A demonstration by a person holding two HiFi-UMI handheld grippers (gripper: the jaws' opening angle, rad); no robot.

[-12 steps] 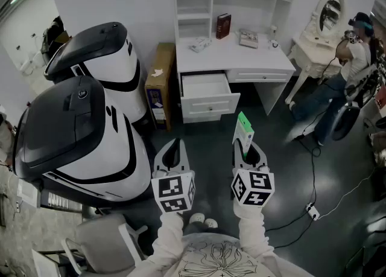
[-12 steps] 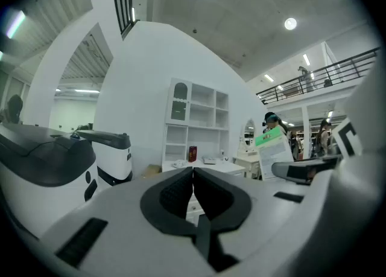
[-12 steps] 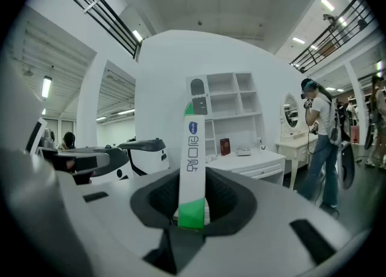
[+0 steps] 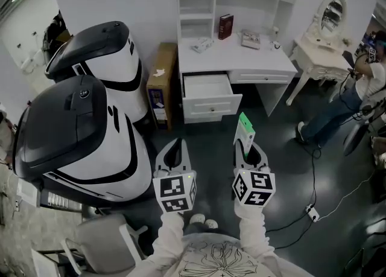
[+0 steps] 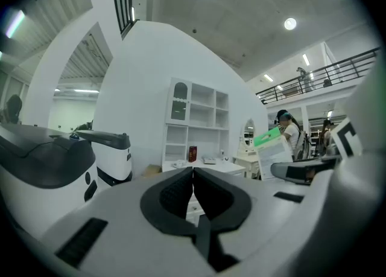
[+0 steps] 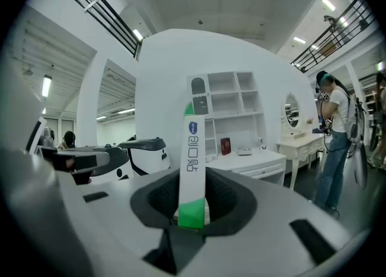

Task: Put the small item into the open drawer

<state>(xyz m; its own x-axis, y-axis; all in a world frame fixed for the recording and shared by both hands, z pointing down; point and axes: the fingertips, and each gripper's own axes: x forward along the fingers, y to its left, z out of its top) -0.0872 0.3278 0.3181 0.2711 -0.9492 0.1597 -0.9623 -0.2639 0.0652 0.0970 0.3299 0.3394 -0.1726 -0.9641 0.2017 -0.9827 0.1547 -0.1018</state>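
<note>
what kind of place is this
Likely a big indoor hall with a staged bedroom corner, not a real home: a white desk and mirrored vanity stand beside two bulky black-and-white machines, with a mezzanine railing overhead.

Two bulky white machines with black lids fill the left side, the farther one [image 4: 99,58] against the wall and the nearer one [image 4: 72,137] in front of it. A tall cardboard box [image 4: 160,82] stands upright between the farther machine and the white desk [image 4: 235,57]. On the desk top a dark red book [image 4: 224,26] stands upright, with a flat pale packet [image 4: 201,44] to its left and a booklet [image 4: 250,39] to its right (print too small to read). White shelves [image 4: 199,4] rise above. Right of the desk is a cream vanity table [image 4: 313,49] with an oval mirror [image 4: 332,11]. A person [image 4: 356,98] in jeans is at the right edge. A power strip [image 4: 312,212] lies on the dark floor.
</note>
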